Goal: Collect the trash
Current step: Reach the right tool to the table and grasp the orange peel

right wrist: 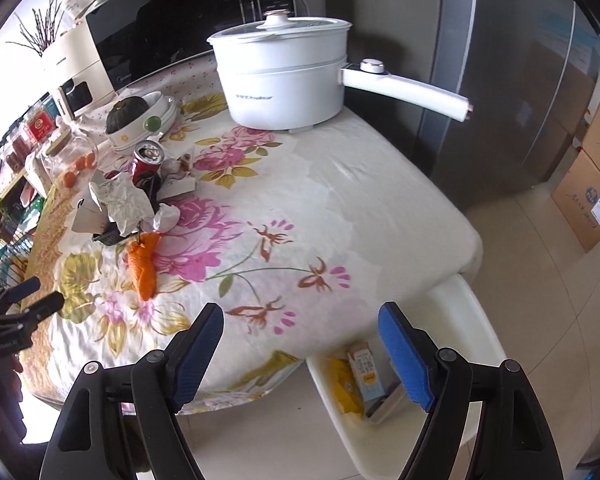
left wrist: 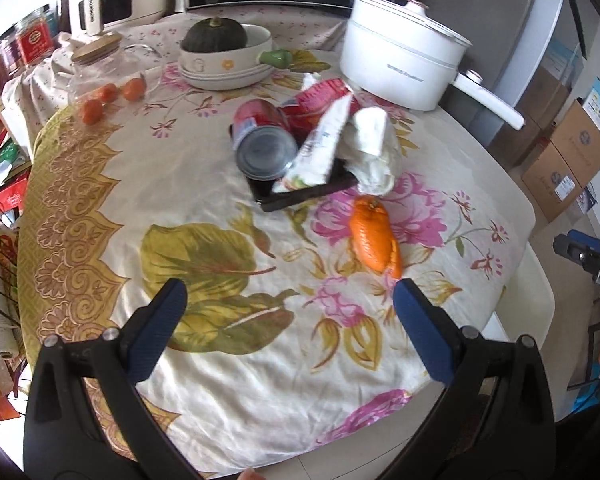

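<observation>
Right now I have both grippers hanging over the near side of the table (left wrist: 440, 152), neither one touching anything. My left gripper (left wrist: 290, 304) has its jaws spread wide and empty above the flowered cloth (left wrist: 220, 380), with a broad bare stretch of fabric between the fingertips and the trash. The orange peel (left wrist: 374, 236) lies flat on the cloth just ahead of my left gripper's right-hand finger, apart from it, and sits just beside the near corner of the black tray (left wrist: 300, 198). On that tray the red can (left wrist: 266, 142) lies on its side with its silver base toward me, a long printed wrapper (left wrist: 320, 148) leans across it, and crumpled white paper (left wrist: 374, 148) spills over the tray's right edge.

My right gripper (right wrist: 300, 326) is also wide and empty, poised over the table's near edge, where the cloth drops away. Below that edge stands a white bin (right wrist: 480, 320) on the floor, holding a small carton (right wrist: 364, 368) and a yellow wrapper (right wrist: 344, 384). From this side the peel (right wrist: 144, 268) lies well to the left, with open cloth all the way across to it. A white electric pot (right wrist: 284, 80) stands at the far edge, its handle overhanging the table.
</observation>
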The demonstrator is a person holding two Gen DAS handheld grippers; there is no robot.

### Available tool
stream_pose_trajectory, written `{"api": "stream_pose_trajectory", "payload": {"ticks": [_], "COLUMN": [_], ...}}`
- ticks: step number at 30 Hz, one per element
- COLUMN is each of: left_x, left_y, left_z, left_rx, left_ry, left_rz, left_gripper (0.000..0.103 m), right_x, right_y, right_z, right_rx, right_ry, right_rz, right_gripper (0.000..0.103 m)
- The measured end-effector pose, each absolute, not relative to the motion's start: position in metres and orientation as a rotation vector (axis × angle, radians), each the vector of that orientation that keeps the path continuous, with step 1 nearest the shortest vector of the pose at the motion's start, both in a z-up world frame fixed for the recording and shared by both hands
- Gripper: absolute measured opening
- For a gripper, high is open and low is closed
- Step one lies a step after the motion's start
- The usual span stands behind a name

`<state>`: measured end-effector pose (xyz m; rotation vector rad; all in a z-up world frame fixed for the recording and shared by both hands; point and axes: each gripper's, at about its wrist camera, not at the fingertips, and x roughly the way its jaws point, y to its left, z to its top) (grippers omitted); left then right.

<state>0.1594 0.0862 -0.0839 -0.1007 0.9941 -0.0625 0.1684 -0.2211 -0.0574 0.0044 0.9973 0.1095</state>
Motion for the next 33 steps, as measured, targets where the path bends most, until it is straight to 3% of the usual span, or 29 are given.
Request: {"api": "stream_pose_trajectory", "payload": {"ticks": [20, 26, 28, 32, 33], "left_x": [0.163, 0.165, 0.165, 0.169, 0.17], "left_y": [0.152, 0.156, 0.156, 0.147, 0.143], "left_z": [-0.093, -0.09, -0.089, -0.091, -0.09], "left_rx": [-0.13, -0.119, -0.104, -0.105, -0.107], "left_ry": [1.0, 0.991, 0.983, 0.981, 0.978], "left_rz": [0.052, 0.043, 0.043, 0.013, 0.002], "left_gripper": [0.102, 0.102, 0.102, 0.102, 0.102], "right_x": [0.22, 0.23, 0.229, 0.224, 0.221], "right_y": [-0.063, -0.049, -0.045, -0.037, -0.036], "right_z": [-0.135, -0.153, -0.154, -0.15, -0.148], "right_rx": [-0.064, -0.085, -0.121, -0.171, -0.184], "right_ry": [1.007, 0.985, 0.962, 0.947, 0.952], "right_rz": [0.226, 0.203, 0.203, 0.272, 0.28], "right_gripper": [0.082, 0.078, 0.07, 0.032, 0.03]}}
